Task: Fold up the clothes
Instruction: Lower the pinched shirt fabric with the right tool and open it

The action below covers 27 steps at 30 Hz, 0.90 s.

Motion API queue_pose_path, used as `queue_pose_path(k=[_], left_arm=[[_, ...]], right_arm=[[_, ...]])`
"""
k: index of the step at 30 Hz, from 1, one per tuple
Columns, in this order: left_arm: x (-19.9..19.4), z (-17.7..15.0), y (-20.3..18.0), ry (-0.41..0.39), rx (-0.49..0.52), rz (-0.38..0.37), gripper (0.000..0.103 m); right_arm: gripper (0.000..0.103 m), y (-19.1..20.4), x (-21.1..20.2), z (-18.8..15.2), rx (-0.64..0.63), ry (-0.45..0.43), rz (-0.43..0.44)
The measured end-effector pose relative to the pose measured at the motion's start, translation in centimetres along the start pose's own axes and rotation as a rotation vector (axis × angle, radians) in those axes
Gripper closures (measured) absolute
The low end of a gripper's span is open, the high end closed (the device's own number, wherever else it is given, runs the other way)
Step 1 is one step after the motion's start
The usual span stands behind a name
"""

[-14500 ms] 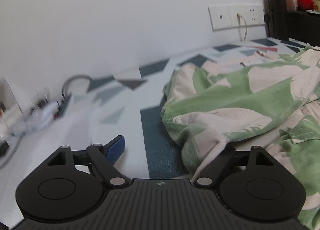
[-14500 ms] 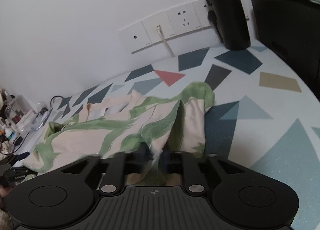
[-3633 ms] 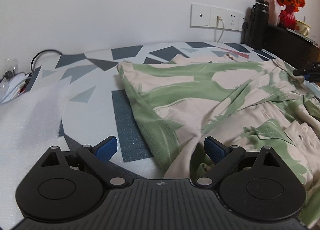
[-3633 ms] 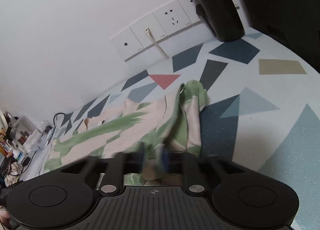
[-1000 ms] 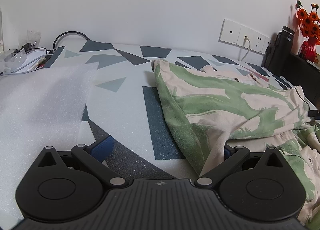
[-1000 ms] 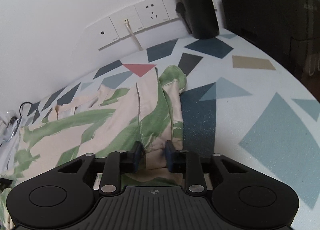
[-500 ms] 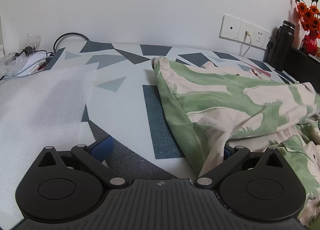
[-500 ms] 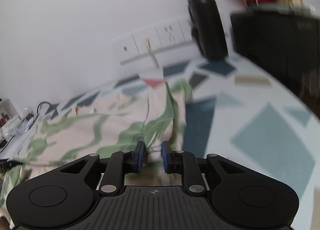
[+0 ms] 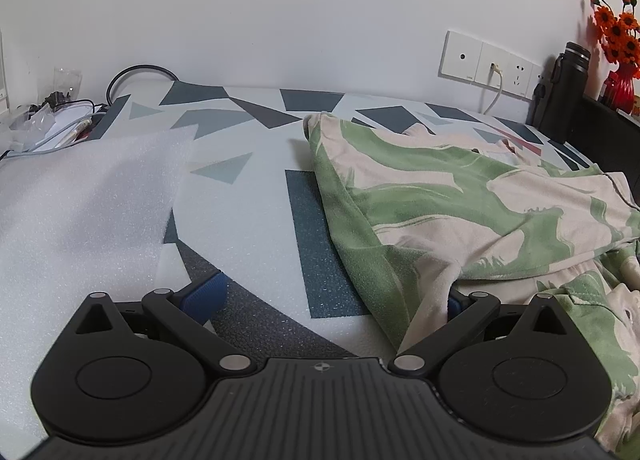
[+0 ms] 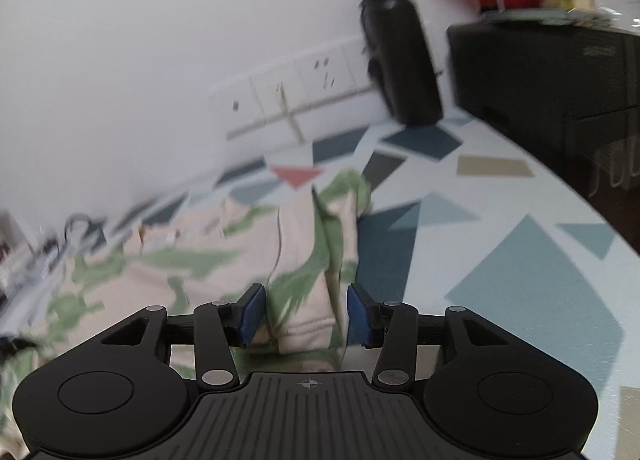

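A green-and-cream patterned garment [image 9: 460,200] lies spread over the right half of the patterned table cover [image 9: 240,220]. My left gripper [image 9: 328,298] is open wide at the garment's near left corner. Its left pad [image 9: 204,294] rests on bare cover, and the cloth's edge drapes over the right finger, hiding most of that pad. In the blurred right wrist view, my right gripper [image 10: 306,316] is open, and a folded ridge of the garment [image 10: 308,260] lies loose between its blue pads [image 10: 252,314].
A white foam sheet [image 9: 80,200] covers the left of the table, with cables [image 9: 60,116] behind it. Wall sockets [image 9: 488,64], a black bottle [image 9: 560,88], a red vase of orange flowers [image 9: 618,76] and a black box [image 10: 560,92] stand at the far right.
My right gripper has opened and let go of the garment's fold, and that view has swung and blurred. The left gripper has barely moved and stays open.
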State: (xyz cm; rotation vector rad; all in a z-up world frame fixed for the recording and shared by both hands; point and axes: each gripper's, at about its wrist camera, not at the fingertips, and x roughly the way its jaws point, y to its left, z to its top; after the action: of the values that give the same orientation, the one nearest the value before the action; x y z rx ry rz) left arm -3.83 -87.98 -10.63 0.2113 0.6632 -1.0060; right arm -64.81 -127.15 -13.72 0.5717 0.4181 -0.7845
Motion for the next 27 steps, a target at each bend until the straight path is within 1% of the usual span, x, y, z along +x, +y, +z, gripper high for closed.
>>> queue_pose_path(k=[2, 3, 6, 7, 9, 11, 14, 16, 19, 23, 26, 27], left_arm=[[-0.1, 0.0, 0.4, -0.009, -0.021, -0.011, 0.001], [-0.2, 0.0, 0.6, -0.014, -0.034, -0.015, 0.001], [-0.3, 0.0, 0.9, -0.021, -0.056, -0.031, 0.001], [-0.3, 0.0, 0.9, -0.021, -0.054, -0.030, 0.001], [-0.3, 0.0, 0.6, -0.016, -0.042, -0.019, 0.001], [-0.2, 0.0, 0.4, -0.012, -0.031, -0.010, 0.001], [-0.2, 0.0, 0.4, -0.012, -0.031, -0.009, 0.001], [-0.2, -0.1, 0.4, -0.012, -0.030, -0.009, 0.001], [-0.1, 0.0, 0.3, -0.009, -0.023, -0.003, 0.001], [-0.1, -0.1, 0.2, -0.007, -0.017, 0.002, 0.001], [0.0, -0.1, 0.1, -0.004, -0.010, 0.008, 0.001], [0.0, 0.0, 0.1, -0.003, -0.006, 0.012, 0.001]], right_arm=[[0.059, 0.3, 1.1, -0.5, -0.040, 0.042, -0.044], [0.056, 0.3, 1.4, -0.7, -0.057, 0.044, -0.056], [0.055, 0.4, 1.5, -0.7, -0.074, 0.044, -0.071], [0.052, 0.4, 1.5, -0.7, -0.074, 0.049, -0.078], [0.051, 0.7, 1.4, -0.5, -0.086, 0.060, -0.093], [0.051, 0.9, 1.0, 0.0, -0.083, 0.059, -0.088], [0.051, 1.2, -0.2, 1.4, -0.073, 0.006, -0.026], [0.050, 1.4, -0.4, 2.7, -0.084, -0.027, -0.015], [0.050, 1.2, 0.9, 4.4, -0.089, -0.054, -0.020], [0.051, 0.1, 4.2, 5.8, -0.036, -0.029, 0.031], [0.051, 0.2, 6.4, 6.1, -0.033, 0.006, 0.032], [0.053, 0.2, 6.9, 6.0, -0.033, 0.017, 0.033]])
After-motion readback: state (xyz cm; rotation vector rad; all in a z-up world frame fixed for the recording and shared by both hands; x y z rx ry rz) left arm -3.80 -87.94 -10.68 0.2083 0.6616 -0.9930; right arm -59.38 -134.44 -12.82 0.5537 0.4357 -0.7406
